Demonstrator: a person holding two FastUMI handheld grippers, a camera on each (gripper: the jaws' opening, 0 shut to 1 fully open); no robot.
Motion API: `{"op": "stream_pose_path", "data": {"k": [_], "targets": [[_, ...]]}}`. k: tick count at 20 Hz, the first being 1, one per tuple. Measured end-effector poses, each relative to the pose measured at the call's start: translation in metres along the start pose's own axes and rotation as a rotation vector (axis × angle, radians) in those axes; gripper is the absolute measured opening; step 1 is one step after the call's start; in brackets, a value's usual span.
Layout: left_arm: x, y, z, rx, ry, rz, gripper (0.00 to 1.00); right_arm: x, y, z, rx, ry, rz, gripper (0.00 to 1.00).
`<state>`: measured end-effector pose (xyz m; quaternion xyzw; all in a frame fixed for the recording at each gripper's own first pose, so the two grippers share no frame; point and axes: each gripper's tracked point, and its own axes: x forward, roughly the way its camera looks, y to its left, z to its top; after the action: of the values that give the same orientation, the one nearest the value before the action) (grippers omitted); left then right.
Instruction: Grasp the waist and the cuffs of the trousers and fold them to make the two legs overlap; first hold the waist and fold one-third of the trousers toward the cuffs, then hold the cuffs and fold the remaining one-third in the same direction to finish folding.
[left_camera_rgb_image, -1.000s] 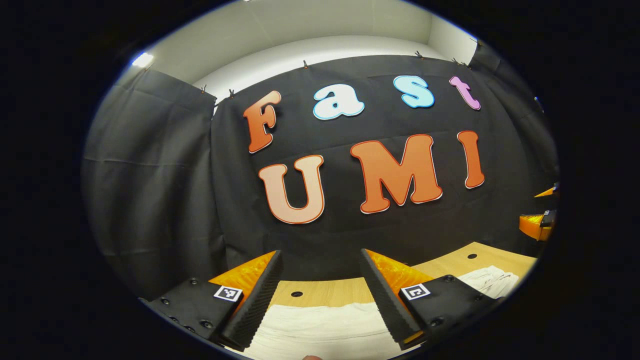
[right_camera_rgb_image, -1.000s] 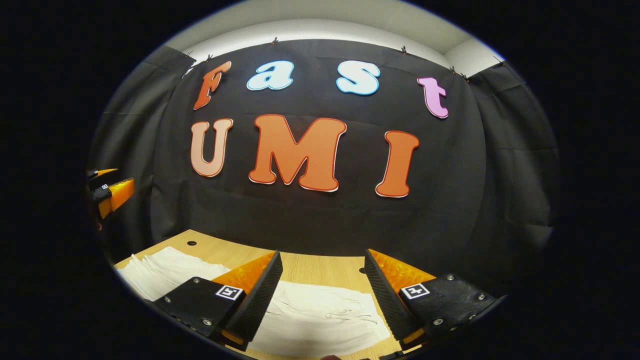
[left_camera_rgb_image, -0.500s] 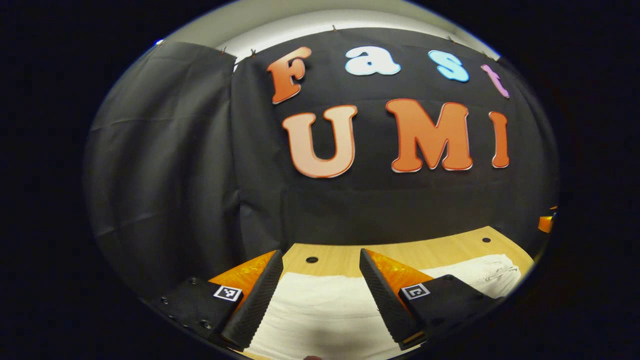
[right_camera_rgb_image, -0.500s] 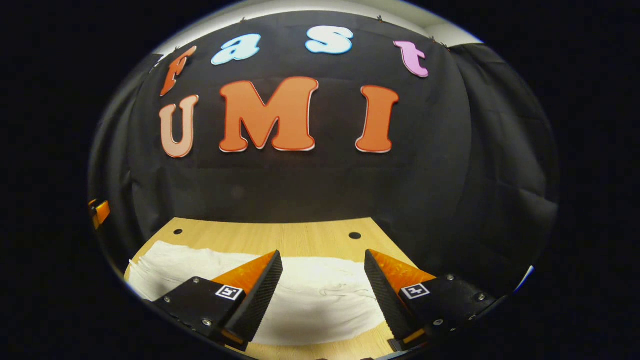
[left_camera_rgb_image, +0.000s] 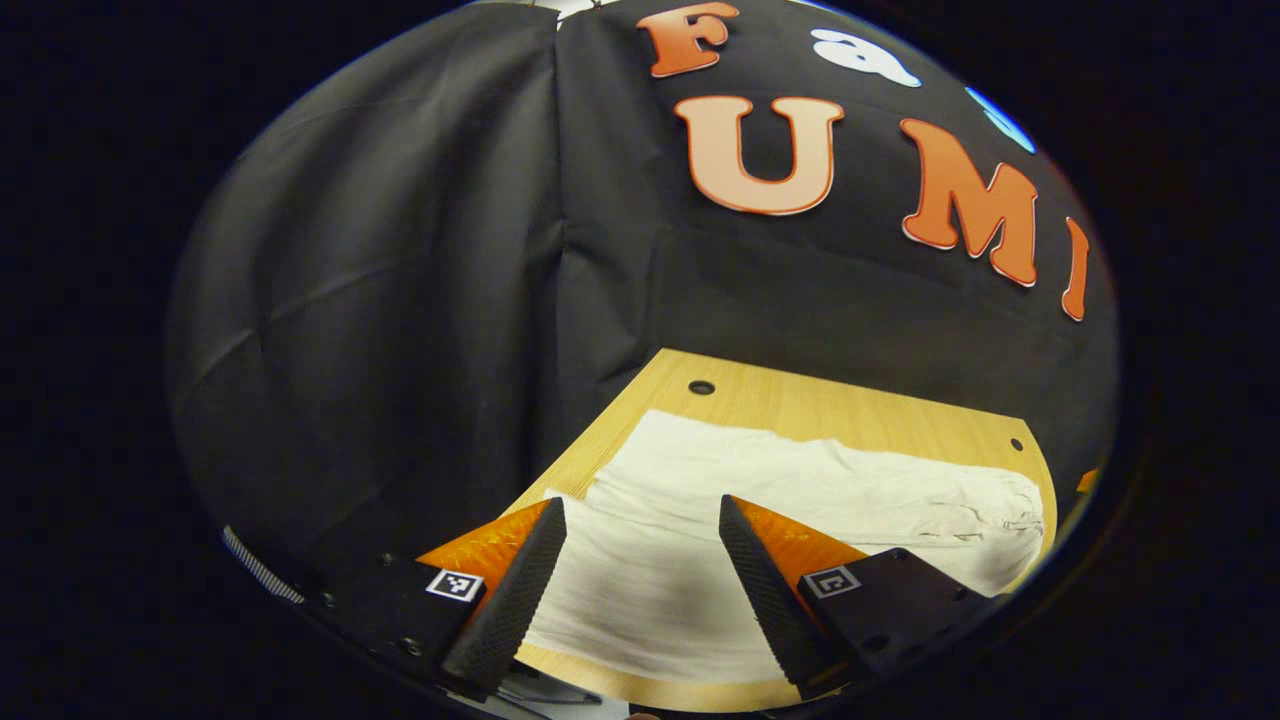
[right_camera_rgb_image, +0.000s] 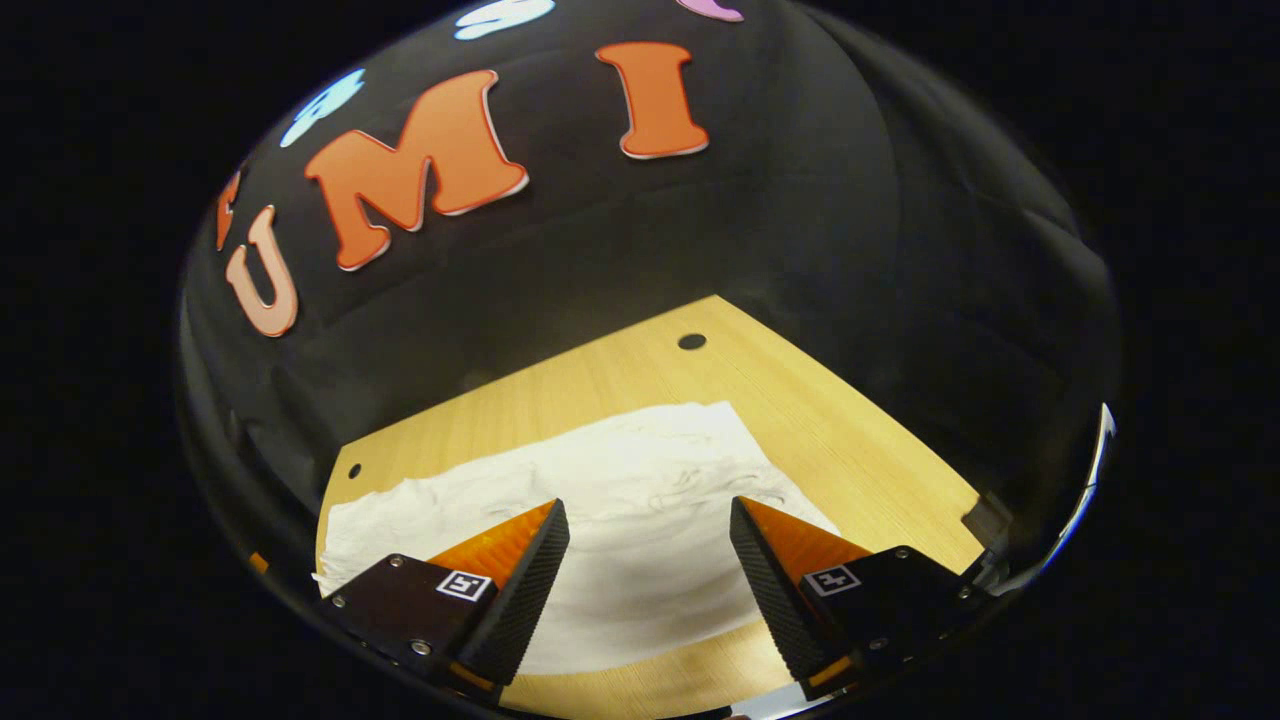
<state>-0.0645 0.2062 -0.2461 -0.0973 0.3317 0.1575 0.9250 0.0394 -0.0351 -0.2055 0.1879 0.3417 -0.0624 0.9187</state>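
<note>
A black cloth wall closes the booth behind a light wooden bench (left_camera_rgb_image: 800, 400), on which pale trousers (left_camera_rgb_image: 800, 480) are laid flat, their long axis running along the bench from side to side. In the left gripper view the cloth is seen to stretch away to the right, ending in a gathered, wrinkled end near the bench's right edge (probably the waist, though this cannot be told for certain). In the right gripper view the trousers (right_camera_rgb_image: 620, 470) are seen to run off to the left, with a squarer end lying short of the bench's right edge. The left gripper (left_camera_rgb_image: 640, 580) is held with its jaws apart and nothing between them, above the left end of the garment; the right gripper (right_camera_rgb_image: 650, 580) is likewise spread and empty, above the right end. Each end is thus covered by its own nearer gripper, and the near long edge of the cloth lies just ahead of the fingers. No grasp has yet been made; it is judged that a descent onto the two ends is called for next.
</note>
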Motion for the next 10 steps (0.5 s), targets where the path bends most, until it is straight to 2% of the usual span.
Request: {"op": "stream_pose_path", "data": {"k": [4, 10], "targets": [[0.016, 0.024, -0.034, -0.037, 0.119, 0.031, 1.00, 0.019, -0.033, -0.017, 0.091, 0.101, -0.054, 0.97], [0.038, 0.047, -0.090, -0.234, 0.323, 0.046, 0.98, 0.041, -0.065, -0.050, 0.174, 0.229, -0.112, 0.97]]}}
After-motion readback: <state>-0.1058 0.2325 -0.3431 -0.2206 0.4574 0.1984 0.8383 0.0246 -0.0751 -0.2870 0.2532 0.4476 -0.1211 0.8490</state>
